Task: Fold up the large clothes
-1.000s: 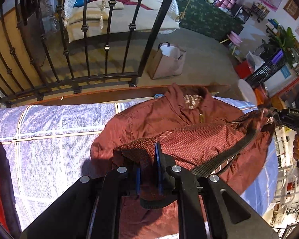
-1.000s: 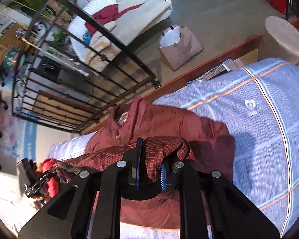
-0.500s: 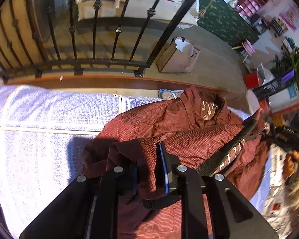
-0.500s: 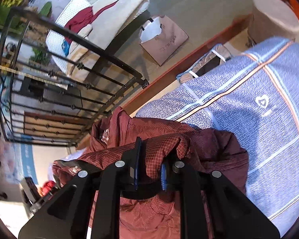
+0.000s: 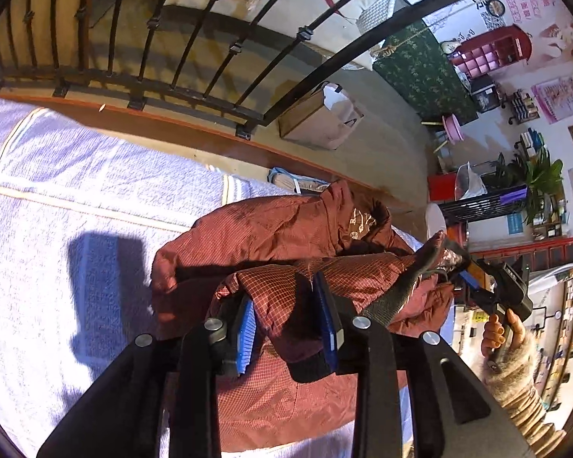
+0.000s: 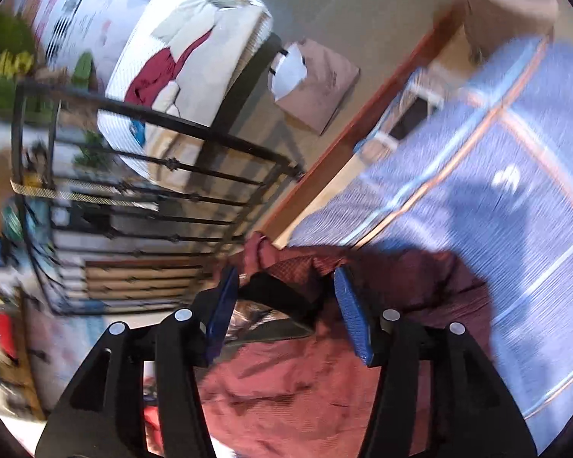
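Observation:
A dark red checked jacket (image 5: 271,229) lies on the blue-and-white bedspread (image 5: 76,191), its lower part folded up over the body, collar toward the bed's far edge. My left gripper (image 5: 286,305) has its jaws apart, with the jacket's hem and black band draped between the blue pads. My right gripper (image 6: 286,301) is open too, with the hem's other corner (image 6: 286,267) slack between its pads; it also shows in the left wrist view (image 5: 492,286) at the right. The right wrist view is blurred by motion.
A black iron bed rail (image 5: 195,38) and a wooden bed edge (image 5: 195,137) run along the far side. A paper bag (image 5: 317,118) stands on the floor beyond. A round stool (image 6: 508,7) stands past the bed corner.
Both grippers carried the hem toward the collar, then opened. The fabric now lies loose between the pads. The right wrist view swung and blurred.

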`<state>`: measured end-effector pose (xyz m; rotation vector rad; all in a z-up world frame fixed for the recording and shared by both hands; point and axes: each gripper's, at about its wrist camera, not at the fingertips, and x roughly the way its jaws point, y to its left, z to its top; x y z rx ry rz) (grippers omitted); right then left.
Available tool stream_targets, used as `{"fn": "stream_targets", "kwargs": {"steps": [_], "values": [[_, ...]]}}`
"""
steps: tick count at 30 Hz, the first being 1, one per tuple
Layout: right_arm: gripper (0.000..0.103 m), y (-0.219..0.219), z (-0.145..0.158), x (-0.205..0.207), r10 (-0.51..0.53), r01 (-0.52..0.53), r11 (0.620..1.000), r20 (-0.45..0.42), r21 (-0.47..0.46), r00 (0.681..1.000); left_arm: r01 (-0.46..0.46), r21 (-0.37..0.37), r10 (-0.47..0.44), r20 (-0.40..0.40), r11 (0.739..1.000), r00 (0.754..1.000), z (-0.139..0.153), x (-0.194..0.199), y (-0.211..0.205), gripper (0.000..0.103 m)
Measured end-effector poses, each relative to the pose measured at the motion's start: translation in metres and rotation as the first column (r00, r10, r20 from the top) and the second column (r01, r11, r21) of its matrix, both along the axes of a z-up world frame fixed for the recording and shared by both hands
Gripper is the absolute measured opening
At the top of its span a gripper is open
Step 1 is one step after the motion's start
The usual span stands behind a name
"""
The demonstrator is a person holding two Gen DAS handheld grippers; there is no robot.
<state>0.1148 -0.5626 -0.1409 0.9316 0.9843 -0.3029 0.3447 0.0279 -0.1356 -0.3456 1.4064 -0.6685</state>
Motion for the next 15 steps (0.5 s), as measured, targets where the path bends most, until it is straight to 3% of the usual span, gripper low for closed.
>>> {"fn": "stream_targets", "kwargs": {"steps": [4, 5, 6, 8, 11, 13, 15], "values": [[0.061, 0.019, 0.021, 0.009, 0.122, -0.125, 0.979, -0.029, -0.159, 0.992, -0.065, -0.019, 0.064, -0.046, 0.998, 0.997, 0.000, 0.005, 0.017, 0.031], [0.061, 0.024, 0.021, 0.010, 0.143, -0.147, 0.974, -0.034, -0.174, 0.989, -0.093, -0.005, 0.093, -0.022, 0.996, 0.995, 0.006, 0.007, 0.022, 0.042], [0.061, 0.030, 0.020, 0.012, 0.174, -0.179, 0.966, -0.043, -0.184, 0.984, -0.133, 0.025, 0.132, 0.036, 0.991, 0.991, 0.017, 0.008, 0.029, 0.062], [0.061, 0.042, 0.013, 0.014, 0.232, -0.245, 0.945, -0.083, -0.216, 0.969, -0.159, 0.033, 0.153, 0.125, 0.987, 0.980, 0.036, 0.010, 0.036, 0.072], [0.061, 0.056, 0.000, 0.009, 0.232, -0.276, 0.907, -0.169, -0.319, 0.958, -0.119, 0.111, 0.099, 0.176, 0.987, 0.979, 0.052, 0.010, 0.031, 0.072], [0.061, 0.067, -0.002, 0.007, 0.239, -0.287, 0.890, -0.172, -0.354, 0.956, -0.080, 0.185, 0.036, 0.227, 0.980, 0.973, 0.057, 0.001, 0.023, 0.072], [0.061, 0.086, 0.001, 0.009, 0.303, -0.344, 0.850, -0.164, -0.400, 0.939, -0.048, 0.251, -0.020, 0.264, 0.967, 0.964, 0.055, -0.014, 0.016, 0.079]]}}
